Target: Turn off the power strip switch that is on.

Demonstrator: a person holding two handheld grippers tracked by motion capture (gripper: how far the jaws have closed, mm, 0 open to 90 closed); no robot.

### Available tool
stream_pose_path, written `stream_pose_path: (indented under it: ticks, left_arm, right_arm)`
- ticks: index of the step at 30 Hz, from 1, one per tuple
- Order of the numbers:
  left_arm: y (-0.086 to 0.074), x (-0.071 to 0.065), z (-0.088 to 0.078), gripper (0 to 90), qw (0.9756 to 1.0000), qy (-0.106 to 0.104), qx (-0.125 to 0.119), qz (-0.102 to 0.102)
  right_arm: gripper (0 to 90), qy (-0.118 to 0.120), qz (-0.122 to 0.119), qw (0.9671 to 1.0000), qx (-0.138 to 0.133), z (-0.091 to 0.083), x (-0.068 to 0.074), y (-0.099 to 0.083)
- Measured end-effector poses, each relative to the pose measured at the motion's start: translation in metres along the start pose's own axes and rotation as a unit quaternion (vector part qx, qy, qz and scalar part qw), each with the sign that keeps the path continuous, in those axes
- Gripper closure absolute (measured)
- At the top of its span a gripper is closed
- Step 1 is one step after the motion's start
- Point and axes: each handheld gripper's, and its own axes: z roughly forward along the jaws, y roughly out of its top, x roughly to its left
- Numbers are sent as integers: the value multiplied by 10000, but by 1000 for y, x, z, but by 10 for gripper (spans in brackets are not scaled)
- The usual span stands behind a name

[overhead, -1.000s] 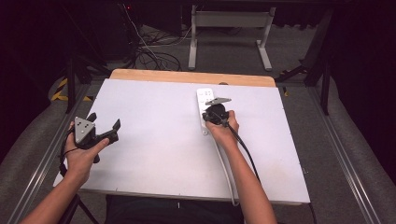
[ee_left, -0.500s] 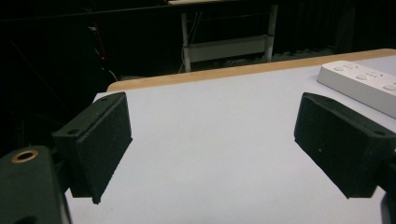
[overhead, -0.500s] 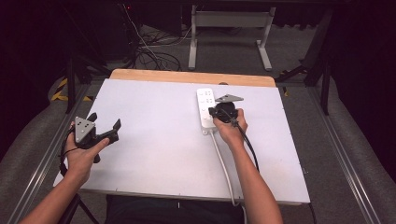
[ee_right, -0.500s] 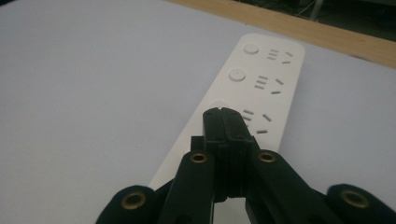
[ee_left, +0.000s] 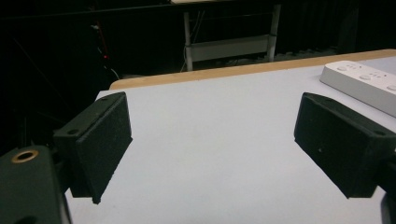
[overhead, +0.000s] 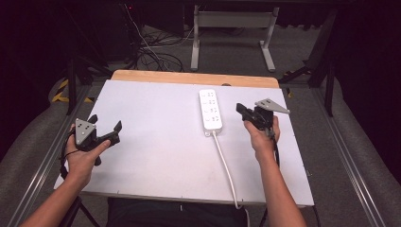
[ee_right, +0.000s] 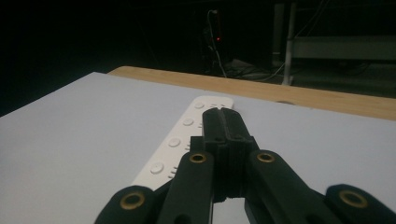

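Rightward off the power strip (overhead: 211, 110) goes the right gripper (overhead: 240, 108), clenched on nothing; the left gripper (overhead: 105, 128) hovers released over the white surface (overhead: 156, 142).

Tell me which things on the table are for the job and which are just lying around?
For the job:
- white power strip with its white cord
- right gripper, jaws shut on nothing, just right of the strip
- left gripper, jaws open, far left

Just lying around:
- metal table frame on the floor behind
- tangled black cables on the floor
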Motion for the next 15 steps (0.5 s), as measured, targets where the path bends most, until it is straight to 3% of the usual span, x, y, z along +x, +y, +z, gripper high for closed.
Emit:
stream_pose_path:
  ticks: [7, 11, 15]
  left_arm:
    - [0, -1, 1, 117, 10000, 14, 23, 9]
    - [0, -1, 1, 117, 10000, 6, 9, -4]
    - [1, -1, 1, 119, 10000, 3, -13, -30]
  right_arm:
    - [900, -247, -105, 9966, -778, -45, -2, -13]
    - [900, -461, -94, 9940, -990, -61, -6, -27]
    - [900, -631, -100, 9928, -1018, -68, -12, -38]
